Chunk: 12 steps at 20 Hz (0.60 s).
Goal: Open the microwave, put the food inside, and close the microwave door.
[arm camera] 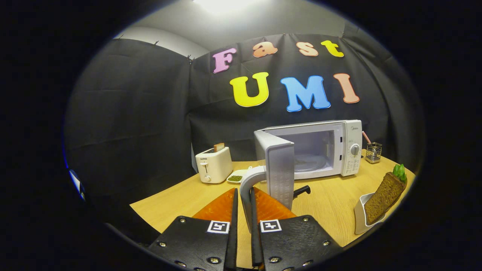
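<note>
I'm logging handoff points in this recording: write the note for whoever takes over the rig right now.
Claw: closed on the microwave door handle, one finger each side of it.
Microwave: at the back of the table, door swung wide open, cavity and turntable bare.
Food: sandwich in a white holder near the table's front corner, untouched.
Done: door open.
Left: release the handle, put the food inside, close the door.

The scene is lit brightly by a glaring white ceiling lamp (222, 3); straight lines are bent by fisheye distortion, and edges are dimmed
</note>
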Tool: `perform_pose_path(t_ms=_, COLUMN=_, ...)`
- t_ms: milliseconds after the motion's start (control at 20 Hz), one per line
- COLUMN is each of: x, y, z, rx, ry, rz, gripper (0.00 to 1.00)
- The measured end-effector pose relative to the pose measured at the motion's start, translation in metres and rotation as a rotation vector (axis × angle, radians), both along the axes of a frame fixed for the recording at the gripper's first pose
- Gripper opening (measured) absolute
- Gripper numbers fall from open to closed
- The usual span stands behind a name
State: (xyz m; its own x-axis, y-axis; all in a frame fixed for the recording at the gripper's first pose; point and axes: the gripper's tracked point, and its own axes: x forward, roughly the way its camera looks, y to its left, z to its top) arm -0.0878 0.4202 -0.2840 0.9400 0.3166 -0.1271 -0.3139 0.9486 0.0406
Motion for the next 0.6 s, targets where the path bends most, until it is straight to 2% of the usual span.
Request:
perform_pose_path(t_ms=450, x=-0.007, y=0.059, z=-0.004, rx=0.005, ry=0.004, rz=0.065, gripper=0.15)
perform_pose_path(t_ms=600, x=-0.007, y=0.081, z=-0.005, rx=-0.017, ry=-0.009, rz=0.114, gripper=0.15)
